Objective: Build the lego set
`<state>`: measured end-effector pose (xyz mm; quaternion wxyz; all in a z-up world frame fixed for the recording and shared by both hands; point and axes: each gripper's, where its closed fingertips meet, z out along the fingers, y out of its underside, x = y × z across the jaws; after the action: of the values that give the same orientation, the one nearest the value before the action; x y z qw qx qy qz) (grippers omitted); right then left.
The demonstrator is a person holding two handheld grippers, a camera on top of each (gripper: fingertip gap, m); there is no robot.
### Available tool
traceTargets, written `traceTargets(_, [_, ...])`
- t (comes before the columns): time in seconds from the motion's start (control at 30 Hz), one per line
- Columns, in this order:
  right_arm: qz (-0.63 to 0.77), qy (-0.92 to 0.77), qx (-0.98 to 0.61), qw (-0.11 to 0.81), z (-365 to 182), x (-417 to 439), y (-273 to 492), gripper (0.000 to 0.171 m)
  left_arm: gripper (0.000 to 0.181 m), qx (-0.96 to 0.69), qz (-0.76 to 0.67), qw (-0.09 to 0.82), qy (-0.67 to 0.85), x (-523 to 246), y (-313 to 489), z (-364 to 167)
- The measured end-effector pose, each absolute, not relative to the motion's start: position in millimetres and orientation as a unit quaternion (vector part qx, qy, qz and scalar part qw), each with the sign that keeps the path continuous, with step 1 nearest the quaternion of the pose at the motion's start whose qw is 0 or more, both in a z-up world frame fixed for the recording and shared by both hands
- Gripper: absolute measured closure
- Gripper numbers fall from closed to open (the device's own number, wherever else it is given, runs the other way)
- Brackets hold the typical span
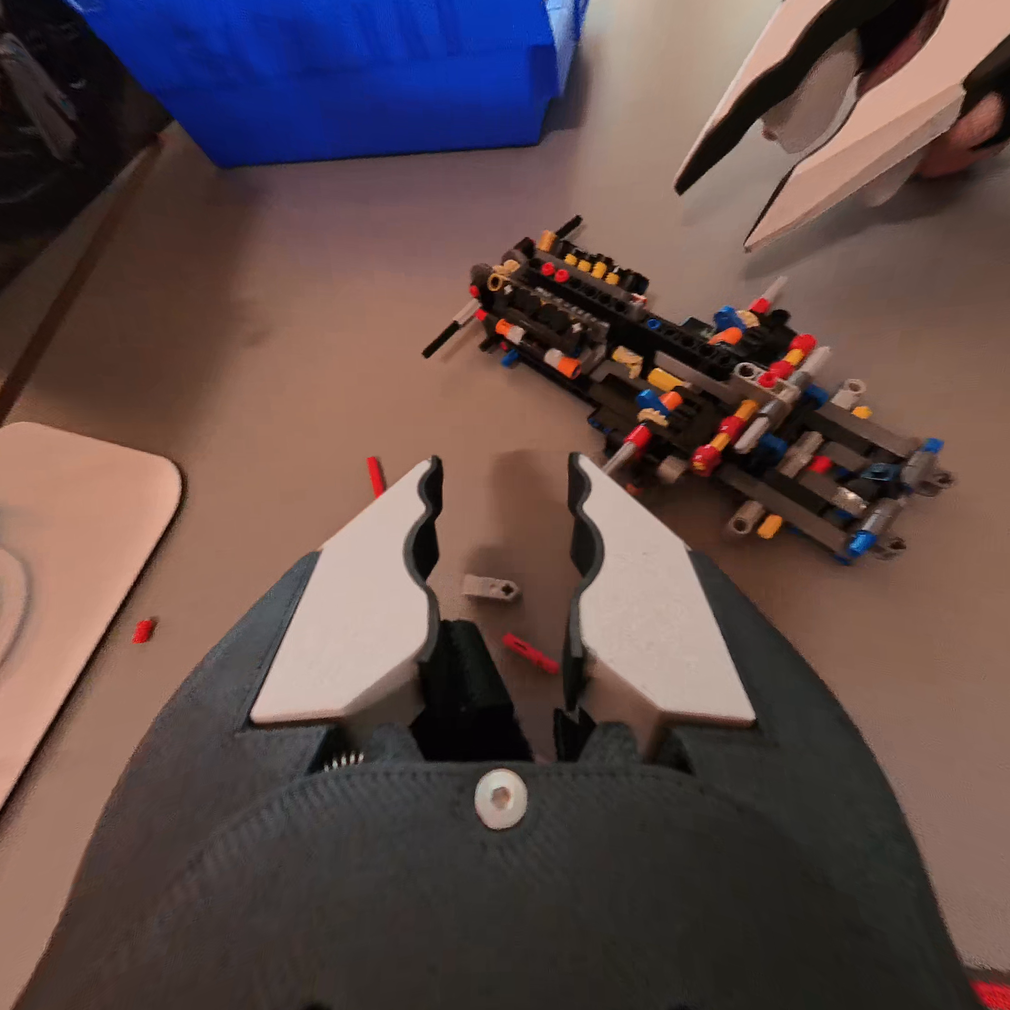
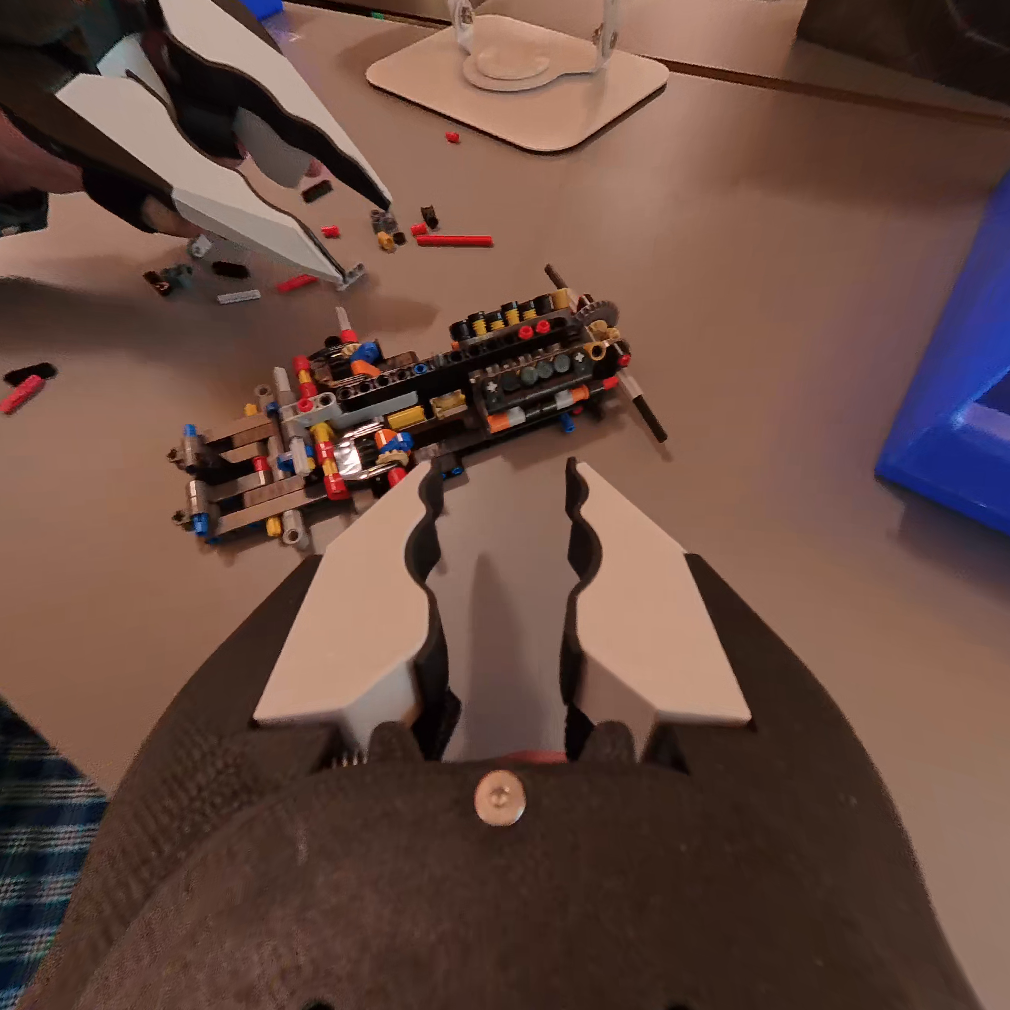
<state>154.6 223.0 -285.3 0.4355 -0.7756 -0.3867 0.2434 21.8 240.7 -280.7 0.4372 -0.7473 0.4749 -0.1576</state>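
Hovering with fingers spread and empty, the left gripper (image 1: 504, 464) brackets a small grey connector (image 1: 490, 588) lying crosswise on the worktop (image 1: 273, 355); the right gripper (image 2: 500, 470), likewise spread and empty, sits near the chassis (image 2: 415, 399), farther from the connector.

a big blue bin (image 1: 328, 76) sat on the tan table (image 1: 300, 339), and a beige rounded stand base (image 2: 546, 93) was off near the edge.

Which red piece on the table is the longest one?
The long red rod, lying flat on the table beyond the lego model. It is a thin straight stick, much longer than the stubby red pins scattered nearby.
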Motion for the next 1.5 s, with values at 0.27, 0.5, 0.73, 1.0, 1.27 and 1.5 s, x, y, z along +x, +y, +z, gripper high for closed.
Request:
traceTargets(0.27, [0.114, -0.397, -0.767, 0.491, -288, 168, 257, 0.126, 0.135, -0.751, -0.120, 0.448, 0.470, 10, 265, -288])
traceTargets(0.5, [0.001, -0.390, -0.735, 0.555, -277, 188, 281, 0.131, 0.136, -0.742, -0.077, 0.455, 0.486, 10, 279, -294])
traceTargets(0.73, [-0.117, -0.447, -0.688, 0.559, -287, 183, 280, 0.131, 0.138, -0.742, -0.063, 0.473, 0.472, 4, 286, -293])
traceTargets(1.0, [-0.113, -0.441, -0.684, 0.570, -283, 185, 279, 0.132, 0.139, -0.740, -0.052, 0.475, 0.473, 0, 289, -292])
traceTargets(1.27, [-0.112, -0.444, -0.681, 0.572, -282, 184, 278, 0.132, 0.141, -0.739, -0.049, 0.476, 0.475, -4, 289, -287])
traceTargets(1.5, [-0.071, -0.433, -0.679, 0.589, -273, 181, 275, 0.151, 0.149, -0.746, -0.031, 0.481, 0.458, -40, 289, -262])
